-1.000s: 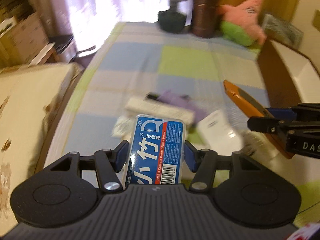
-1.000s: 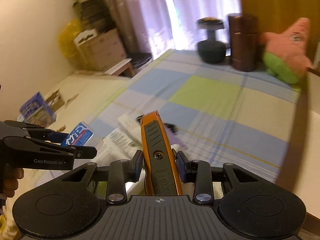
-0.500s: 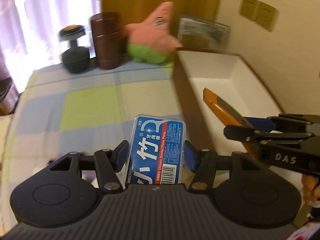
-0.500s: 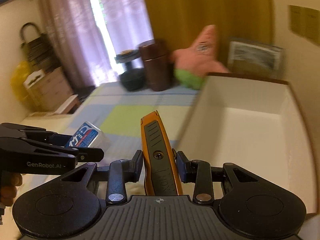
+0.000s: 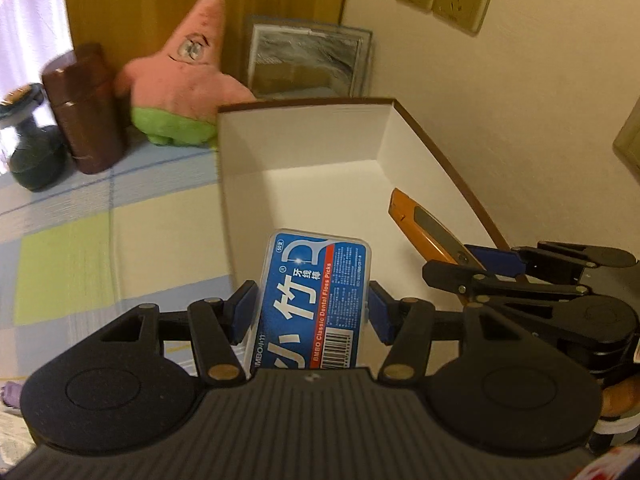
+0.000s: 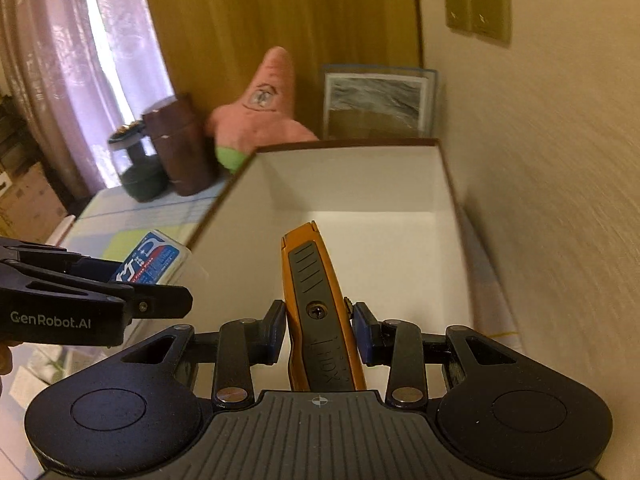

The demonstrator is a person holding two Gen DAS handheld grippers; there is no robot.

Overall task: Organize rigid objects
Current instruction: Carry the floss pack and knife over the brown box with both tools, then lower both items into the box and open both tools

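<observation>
Both grippers have swung from the checked bedspread (image 5: 80,240) to the white box (image 5: 320,184). Left gripper (image 5: 312,308) clenches the floss-pick case (image 5: 316,296) above the box's near wall; right gripper (image 6: 320,328) clamps the orange utility knife (image 6: 316,300) over the box's inside.

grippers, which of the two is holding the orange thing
The right gripper: it clamps the orange utility knife with the black grip. The left gripper holds the blue dental floss pick box instead.
</observation>
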